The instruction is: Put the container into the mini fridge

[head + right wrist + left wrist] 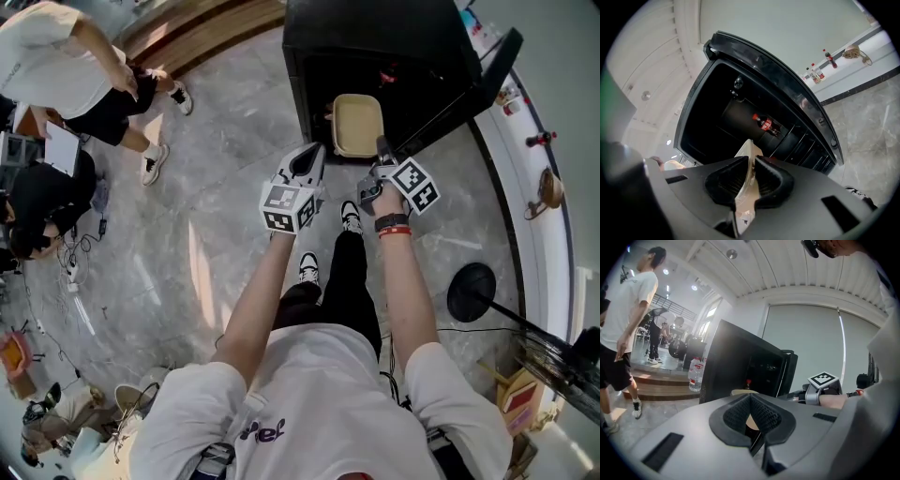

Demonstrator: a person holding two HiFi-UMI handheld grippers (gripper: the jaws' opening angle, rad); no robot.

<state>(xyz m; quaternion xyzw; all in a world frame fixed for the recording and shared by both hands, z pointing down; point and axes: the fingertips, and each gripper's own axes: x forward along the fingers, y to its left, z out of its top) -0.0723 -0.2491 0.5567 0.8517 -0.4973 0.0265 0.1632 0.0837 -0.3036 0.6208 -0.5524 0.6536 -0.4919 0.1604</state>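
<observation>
Head view: a beige container (357, 124) is held at the open mouth of the black mini fridge (375, 37), which stands on the marble floor (216, 141) with its door (478, 84) swung wide. The container's near edge is pinched by the right claw (381, 150). In the right gripper view, that claw's pads (726, 182) are seen pressed on the thin beige wall, jaws only slightly apart. A cola bottle (765, 123) is seen deep inside the fridge. The left claw (314, 155) is held just in front of the fridge, beside the container's left side. Its jaws are pressed together at the tips, with nothing gripped. A bystander (66, 66) is seen well to the fridge's left.
</observation>
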